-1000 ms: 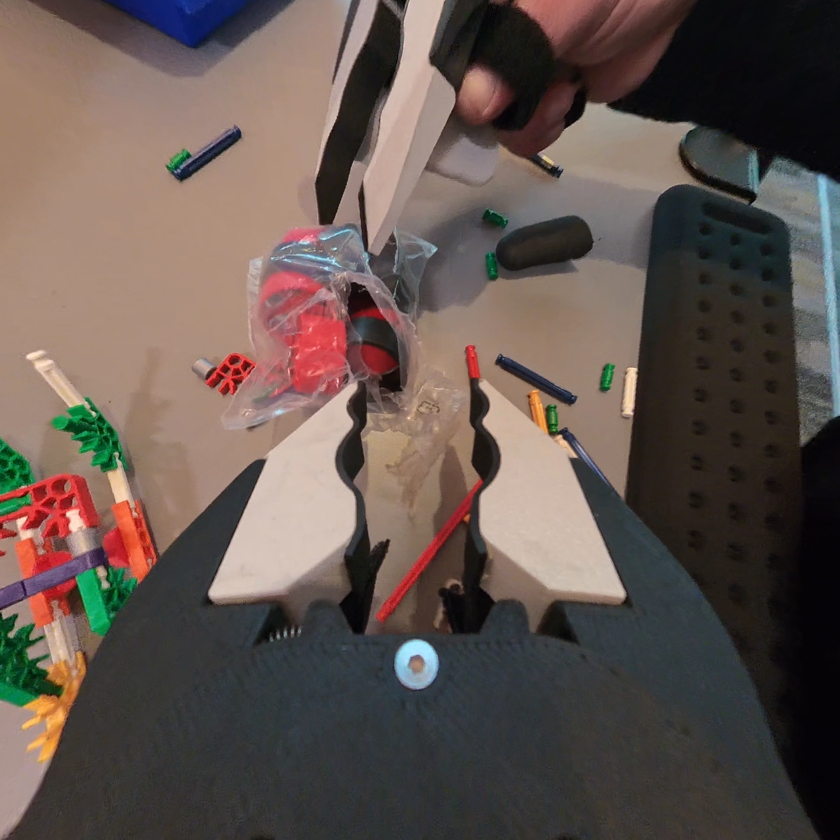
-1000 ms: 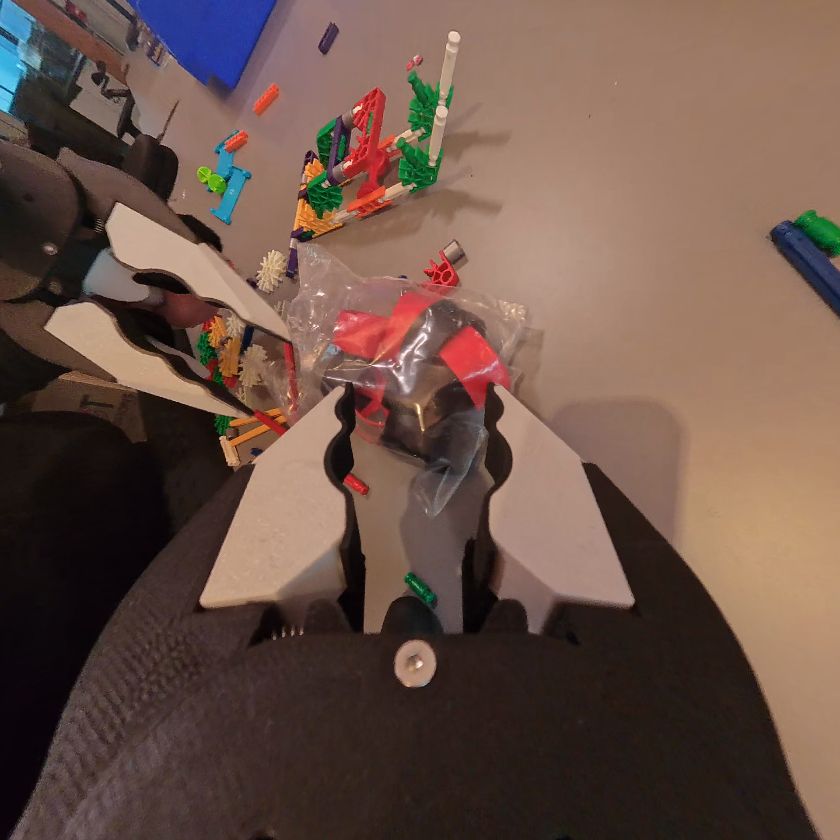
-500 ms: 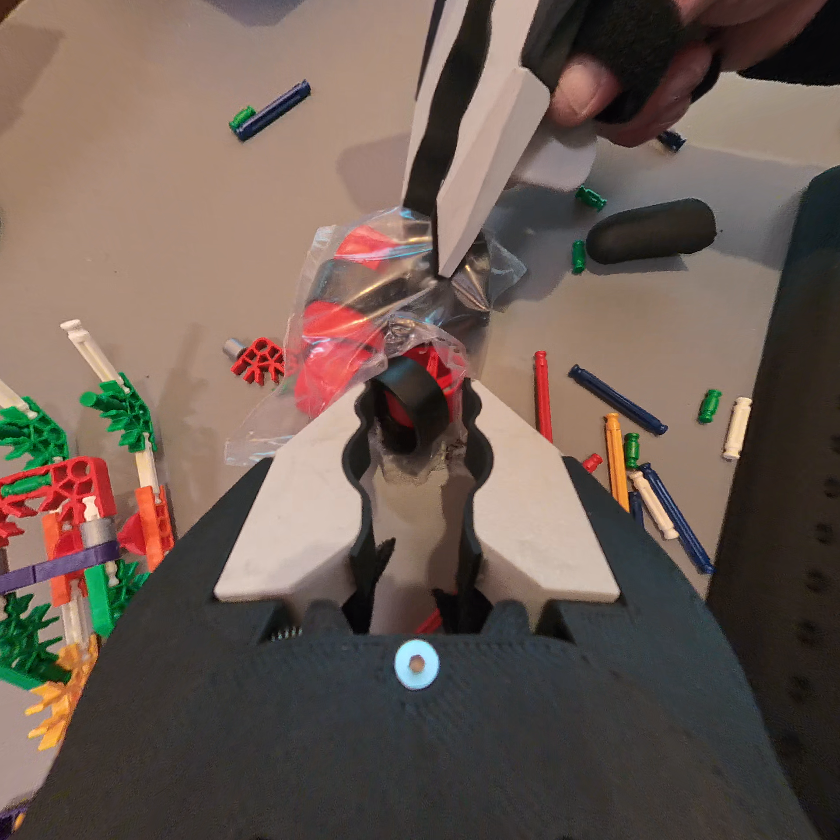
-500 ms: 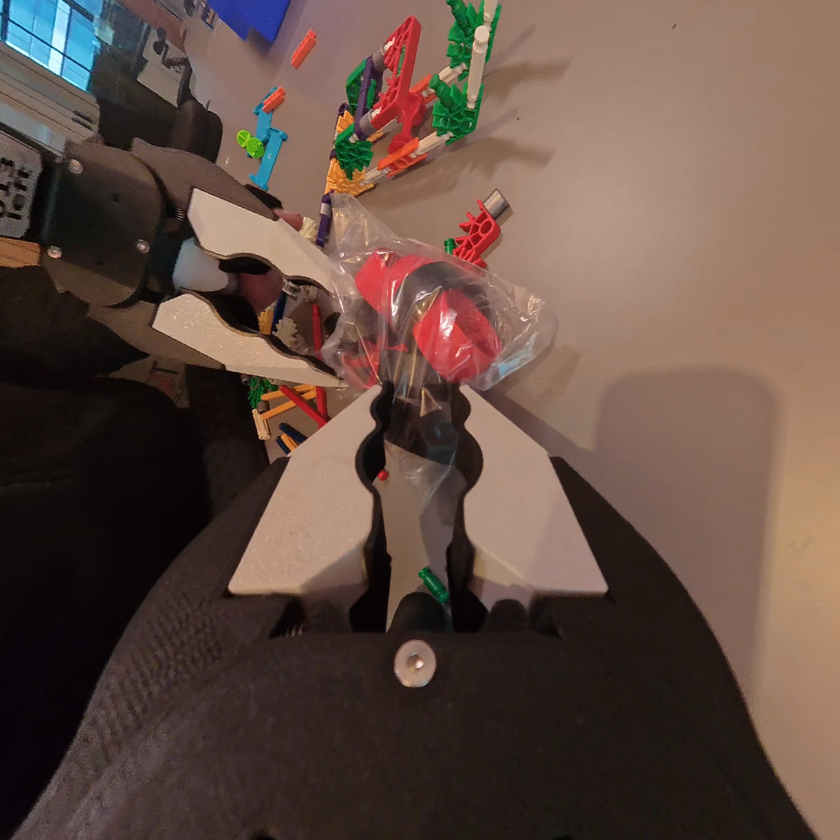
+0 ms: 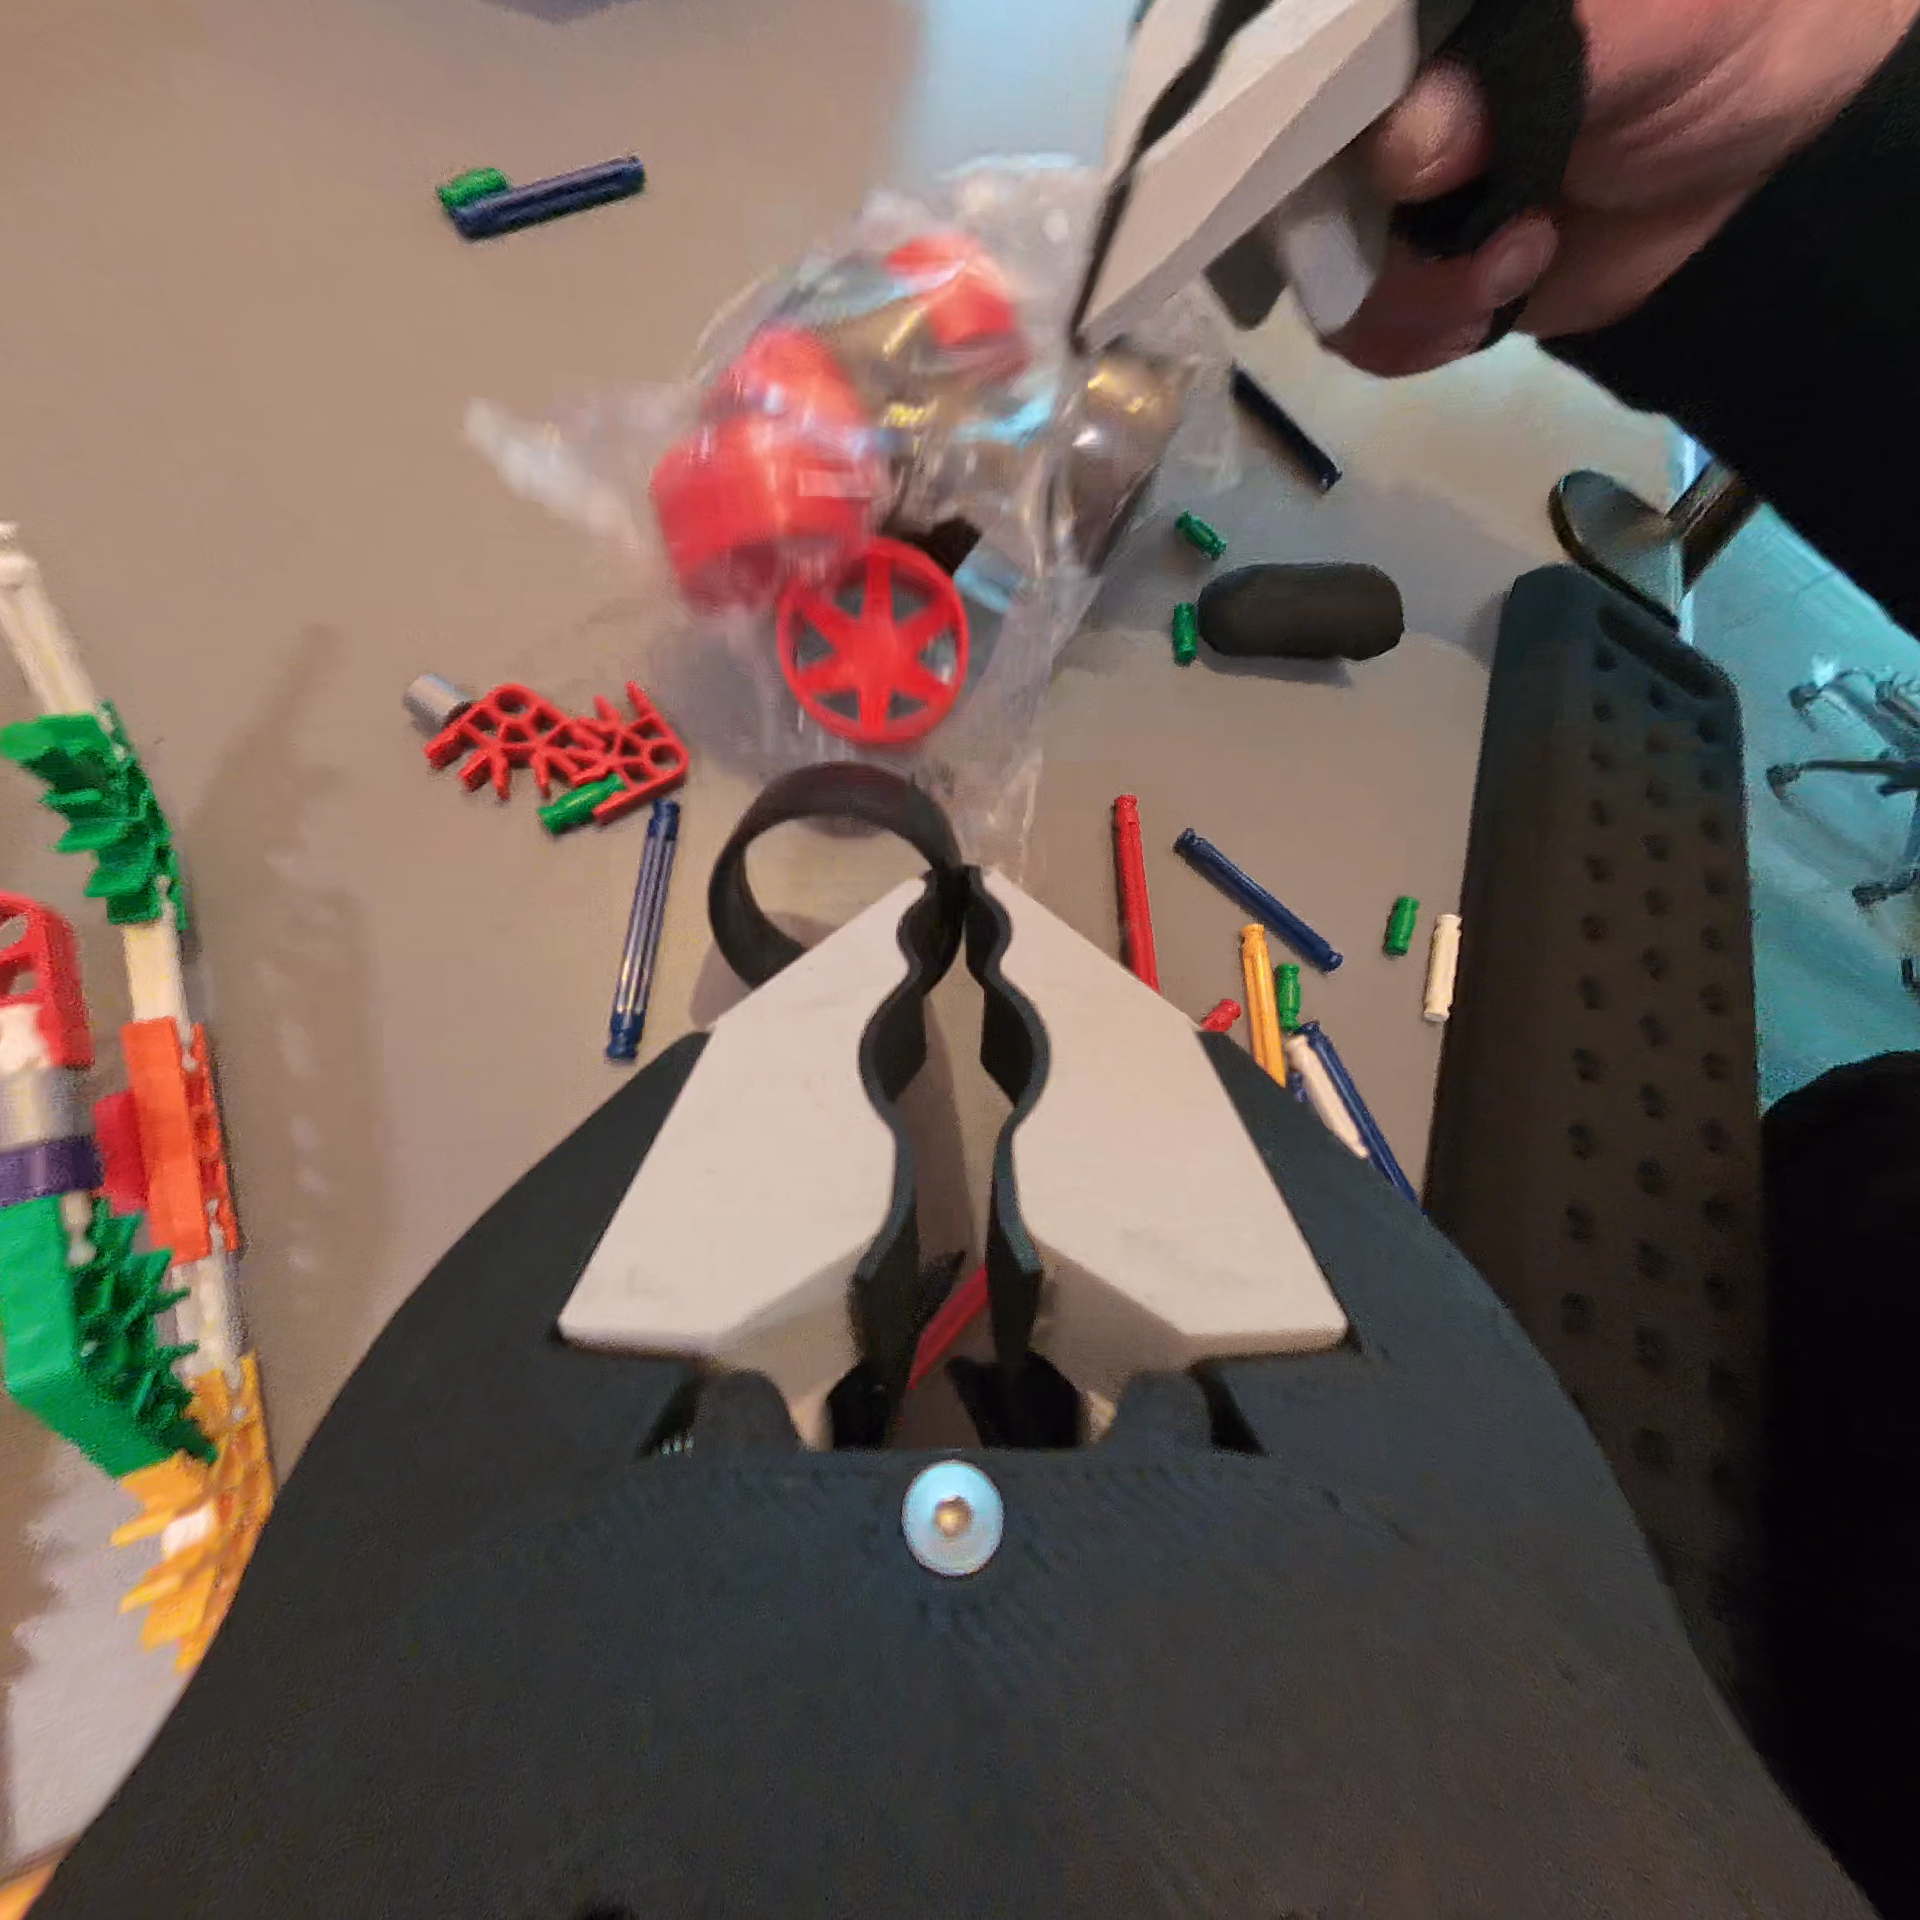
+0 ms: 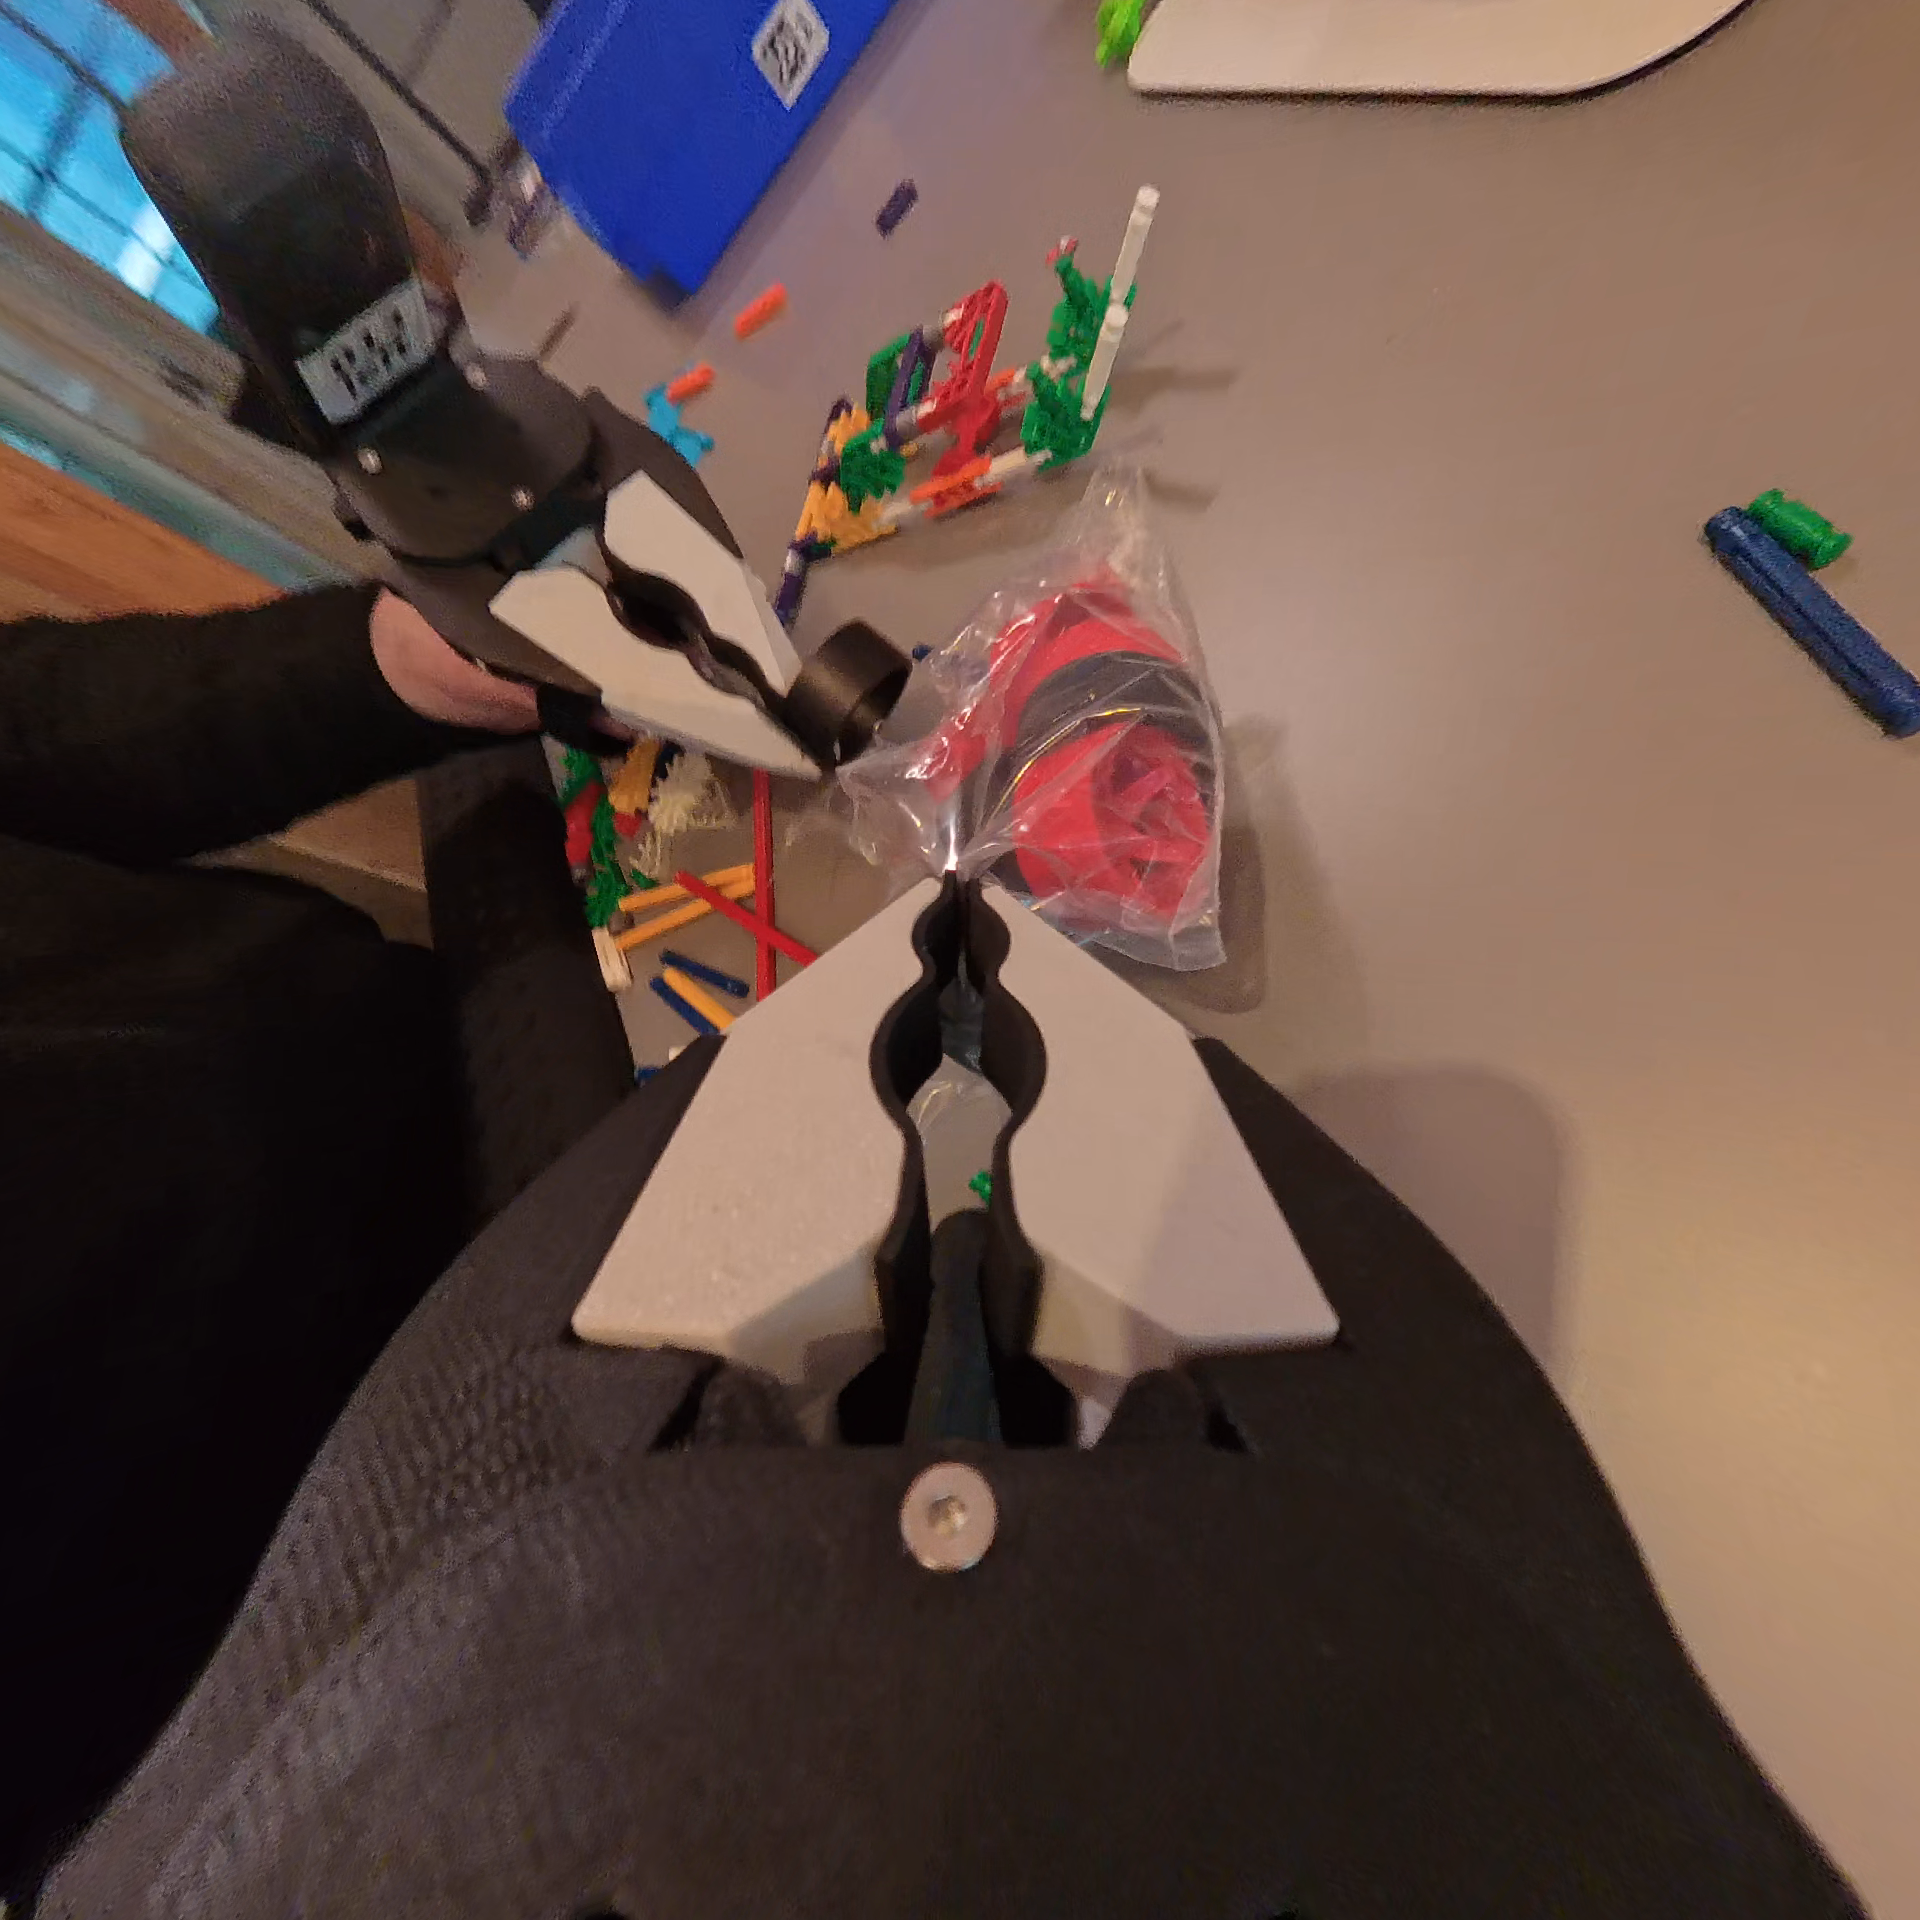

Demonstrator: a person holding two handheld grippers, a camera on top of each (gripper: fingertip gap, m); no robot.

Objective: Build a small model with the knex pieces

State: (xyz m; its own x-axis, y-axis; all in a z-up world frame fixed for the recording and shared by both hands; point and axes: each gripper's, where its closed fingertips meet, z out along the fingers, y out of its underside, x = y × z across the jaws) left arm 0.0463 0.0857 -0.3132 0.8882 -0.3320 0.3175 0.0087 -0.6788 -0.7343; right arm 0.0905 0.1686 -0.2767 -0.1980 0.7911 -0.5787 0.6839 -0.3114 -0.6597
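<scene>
While the left hand-held gripper (image 5: pixel 948 883) has its jaws pinched nearly together on the wall of a black rubber tyre ring (image 5: pixel 821 831), the right hand-held gripper (image 6: pixel 958 883) has its jaws squeezed tight on a gathered corner of the clear plastic bag (image 6: pixel 1091 748). That bag, blurred in the left wrist view, hangs from the right tips above the grey worktop (image 6: pixel 1455 416) and holds red wheel hubs (image 6: pixel 1122 800) and dark tyres. One red spoked wheel (image 5: pixel 873 655) shows at the bag's lower edge, just beyond the tyre ring. In the right wrist view the ring sits just left of the bag, close to its mouth but apart from it.

Left of the bag lie red snowflake-shaped connectors (image 5: pixel 561 743) with a small green rod (image 5: pixel 577 805) and a blue rod (image 5: pixel 644 925) beside them. Farther left of the bag stands a multicoloured construction-toy build (image 6: pixel 977 416). Right of the bag lie scattered red, blue, yellow and green rods and a black foam cylinder (image 5: pixel 1299 611). Beyond the build is a blue box (image 6: pixel 686 135).
</scene>
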